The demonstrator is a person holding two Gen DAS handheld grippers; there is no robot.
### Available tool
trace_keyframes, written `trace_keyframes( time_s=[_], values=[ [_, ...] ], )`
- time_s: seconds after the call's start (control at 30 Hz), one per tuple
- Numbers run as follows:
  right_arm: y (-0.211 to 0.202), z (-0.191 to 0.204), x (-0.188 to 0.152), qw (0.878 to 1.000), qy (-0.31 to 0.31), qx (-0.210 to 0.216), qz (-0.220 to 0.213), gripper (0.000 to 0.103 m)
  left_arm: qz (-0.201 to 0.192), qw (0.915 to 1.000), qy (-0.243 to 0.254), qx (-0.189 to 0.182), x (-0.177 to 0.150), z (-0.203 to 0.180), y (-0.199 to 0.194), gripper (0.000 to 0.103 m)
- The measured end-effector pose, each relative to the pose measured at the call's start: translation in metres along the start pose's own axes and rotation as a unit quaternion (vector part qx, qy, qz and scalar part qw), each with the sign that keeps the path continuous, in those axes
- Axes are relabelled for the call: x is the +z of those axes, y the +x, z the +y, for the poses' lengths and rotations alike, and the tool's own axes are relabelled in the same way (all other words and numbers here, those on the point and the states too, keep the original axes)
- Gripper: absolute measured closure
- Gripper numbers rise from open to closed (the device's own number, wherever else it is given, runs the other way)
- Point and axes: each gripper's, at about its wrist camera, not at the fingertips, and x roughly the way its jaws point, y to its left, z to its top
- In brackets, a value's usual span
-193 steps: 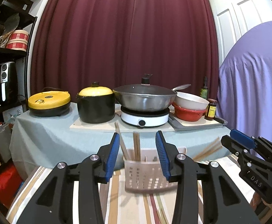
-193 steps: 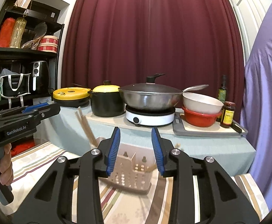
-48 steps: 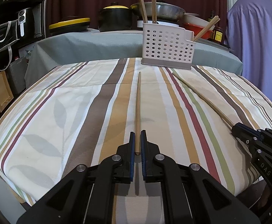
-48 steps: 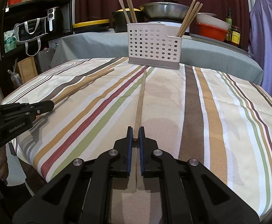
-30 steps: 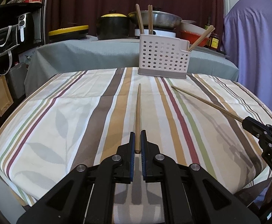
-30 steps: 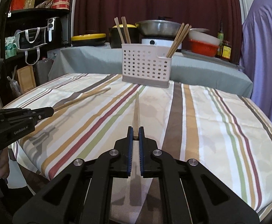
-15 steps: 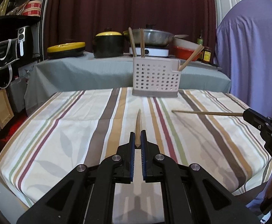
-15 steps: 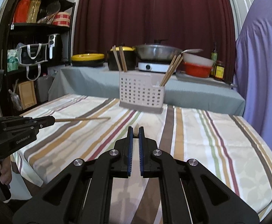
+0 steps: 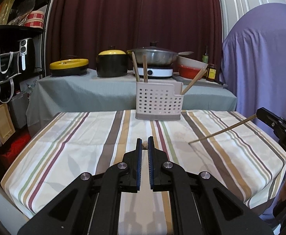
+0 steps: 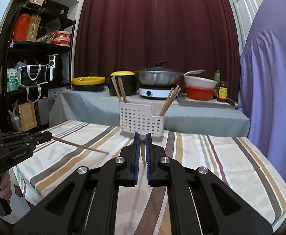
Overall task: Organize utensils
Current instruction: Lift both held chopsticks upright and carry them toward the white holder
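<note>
A white perforated utensil holder (image 9: 158, 103) (image 10: 142, 119) stands at the far side of the striped table, with chopsticks upright in its left and right compartments. My left gripper (image 9: 144, 144) is shut on a wooden chopstick; from the right wrist view that chopstick (image 10: 80, 146) sticks out of the left gripper above the cloth. My right gripper (image 10: 142, 138) is shut on another chopstick; from the left wrist view that chopstick (image 9: 221, 132) slants down from the right gripper's tip (image 9: 264, 115). Both are lifted off the table.
A striped tablecloth (image 9: 80, 137) covers the table. Behind stands a grey-covered counter (image 10: 88, 99) with a yellow-lidded pot (image 9: 112, 64), a wok on a hob (image 9: 154, 56), bowls and bottles. A shelf unit (image 10: 35, 68) is on the left, a purple-draped shape (image 9: 260, 68) on the right.
Both grippers have risen and tilted up with their chopsticks, which have left the cloth. The holder now sits lower and farther in both views.
</note>
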Motion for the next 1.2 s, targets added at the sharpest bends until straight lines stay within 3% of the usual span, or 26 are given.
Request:
trace_keyframes(
  time_s=[0.6, 1.2],
  values=[
    [-0.013, -0.008, 0.024, 0.999, 0.003, 0.005, -0.034, 0.097, -0.038, 0.9992, 0.001, -0.009, 0.031, -0.004, -0.029, 0.096],
    [-0.01, 0.0, 0.039, 0.999, -0.013, 0.009, -0.041, 0.097, -0.049, 0.9986, -0.012, -0.016, 0.047, 0.002, -0.04, 0.096]
  ],
)
